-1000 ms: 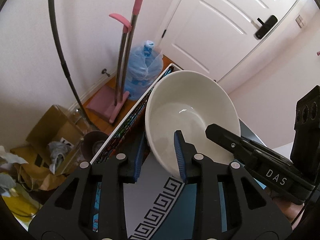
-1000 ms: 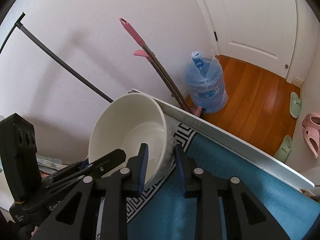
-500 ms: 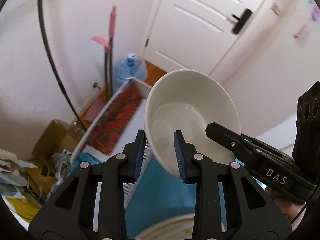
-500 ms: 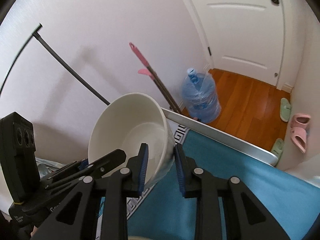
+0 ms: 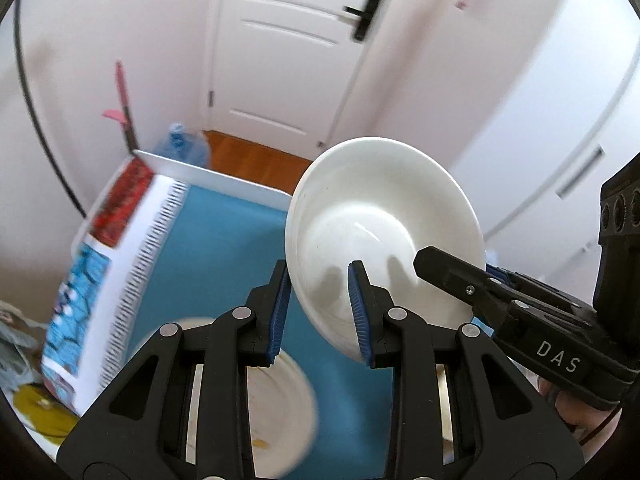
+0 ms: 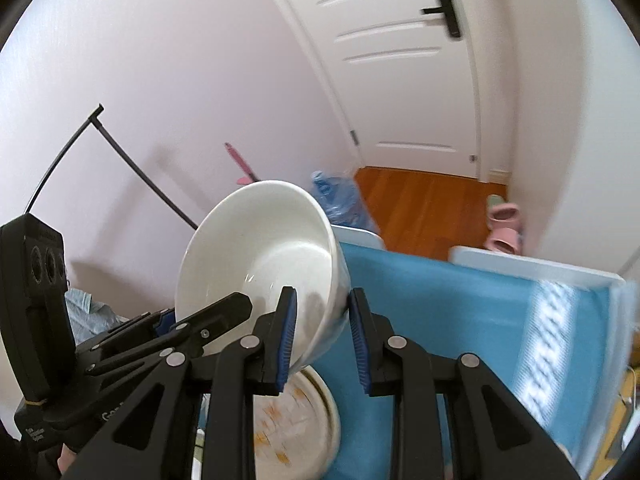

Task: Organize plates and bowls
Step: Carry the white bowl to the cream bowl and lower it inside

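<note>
Now airborne | white bowl (image 5: 380,216) lifted clear of the blue-matted tabletop (image 5: 224,248) | left gripper (image 5: 320,312) and right gripper (image 6: 322,334) jaws each pinching opposite rims | soiled plate (image 6: 292,420) newly below | likely stacking.

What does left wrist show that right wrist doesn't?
Left wrist only: the patterned red and blue table edge, a yellow item beside the table, and white cabinet doors.

Right wrist only: pink slippers on the wood floor, and a thin black rod against the wall.

Both: the white bowl clamped at its rim by the left gripper and the right gripper, a food-stained plate below, the blue tablecloth, the water jug and the white door.
</note>
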A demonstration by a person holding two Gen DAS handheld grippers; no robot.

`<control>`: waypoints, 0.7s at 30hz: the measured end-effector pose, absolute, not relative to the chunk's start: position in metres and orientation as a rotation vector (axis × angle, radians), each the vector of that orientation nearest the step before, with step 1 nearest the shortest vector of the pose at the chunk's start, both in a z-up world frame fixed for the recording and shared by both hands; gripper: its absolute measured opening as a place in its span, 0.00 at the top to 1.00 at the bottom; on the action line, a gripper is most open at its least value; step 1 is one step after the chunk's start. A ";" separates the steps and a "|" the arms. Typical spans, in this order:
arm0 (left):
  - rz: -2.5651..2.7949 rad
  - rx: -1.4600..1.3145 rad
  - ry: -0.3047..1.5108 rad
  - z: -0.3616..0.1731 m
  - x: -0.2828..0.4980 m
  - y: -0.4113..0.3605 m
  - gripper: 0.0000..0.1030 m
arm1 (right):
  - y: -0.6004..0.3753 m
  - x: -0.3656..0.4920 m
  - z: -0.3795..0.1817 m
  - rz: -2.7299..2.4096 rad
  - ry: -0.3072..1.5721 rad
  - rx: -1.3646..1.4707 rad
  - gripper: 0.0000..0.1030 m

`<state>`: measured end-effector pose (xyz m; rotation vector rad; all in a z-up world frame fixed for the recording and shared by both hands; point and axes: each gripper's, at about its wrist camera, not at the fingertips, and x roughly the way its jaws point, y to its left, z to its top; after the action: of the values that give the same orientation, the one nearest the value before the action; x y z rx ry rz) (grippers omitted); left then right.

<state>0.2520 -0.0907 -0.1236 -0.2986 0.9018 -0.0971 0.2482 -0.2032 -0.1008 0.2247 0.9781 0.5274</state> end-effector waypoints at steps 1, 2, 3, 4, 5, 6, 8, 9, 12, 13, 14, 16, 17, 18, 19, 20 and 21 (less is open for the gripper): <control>-0.115 -0.291 0.908 -0.123 0.245 -0.108 0.74 | -0.217 0.238 -0.099 0.512 0.975 0.227 0.76; -0.130 -0.286 0.914 -0.123 0.239 -0.121 0.74 | -0.226 0.230 -0.098 0.498 0.972 0.229 0.76; -0.149 -0.278 0.922 -0.124 0.233 -0.136 0.74 | -0.239 0.220 -0.098 0.480 0.971 0.234 0.76; -0.166 -0.272 0.929 -0.125 0.226 -0.147 0.74 | -0.251 0.211 -0.097 0.462 0.971 0.239 0.76; -0.183 -0.267 0.935 -0.126 0.222 -0.157 0.74 | -0.260 0.204 -0.097 0.446 0.971 0.244 0.76; -0.201 -0.262 0.943 -0.127 0.217 -0.167 0.74 | -0.272 0.196 -0.097 0.425 0.973 0.252 0.76; -0.241 -0.246 0.965 -0.131 0.209 -0.187 0.74 | -0.289 0.182 -0.100 0.387 0.979 0.268 0.76; -0.257 -0.235 0.974 -0.132 0.206 -0.196 0.74 | -0.299 0.175 -0.101 0.367 0.982 0.277 0.76; -0.311 -0.193 1.004 -0.140 0.198 -0.221 0.74 | -0.322 0.156 -0.108 0.313 0.991 0.298 0.76; -0.331 -0.176 1.021 -0.145 0.196 -0.230 0.74 | -0.328 0.152 -0.112 0.295 0.996 0.310 0.76; -0.343 -0.168 1.034 -0.149 0.195 -0.235 0.74 | -0.334 0.148 -0.116 0.277 1.004 0.324 0.76; -0.367 -0.157 1.066 -0.160 0.191 -0.246 0.74 | -0.344 0.140 -0.126 0.246 1.023 0.339 0.76; -0.375 -0.150 1.080 -0.166 0.190 -0.250 0.74 | -0.348 0.136 -0.133 0.234 1.035 0.342 0.76; -0.384 -0.141 1.098 -0.172 0.189 -0.255 0.74 | -0.350 0.134 -0.137 0.225 1.044 0.347 0.76; -0.393 -0.129 1.116 -0.180 0.187 -0.260 0.74 | -0.353 0.131 -0.143 0.214 1.054 0.354 0.76; -0.399 -0.118 1.128 -0.185 0.186 -0.263 0.74 | -0.356 0.128 -0.149 0.203 1.064 0.361 0.76; -0.404 -0.104 1.141 -0.190 0.185 -0.266 0.74 | -0.360 0.124 -0.154 0.192 1.075 0.367 0.76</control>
<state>0.1848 -0.2661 -0.1902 -0.1041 1.1408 -0.4042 0.1240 -0.3598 -0.1544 0.3675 1.0750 0.1917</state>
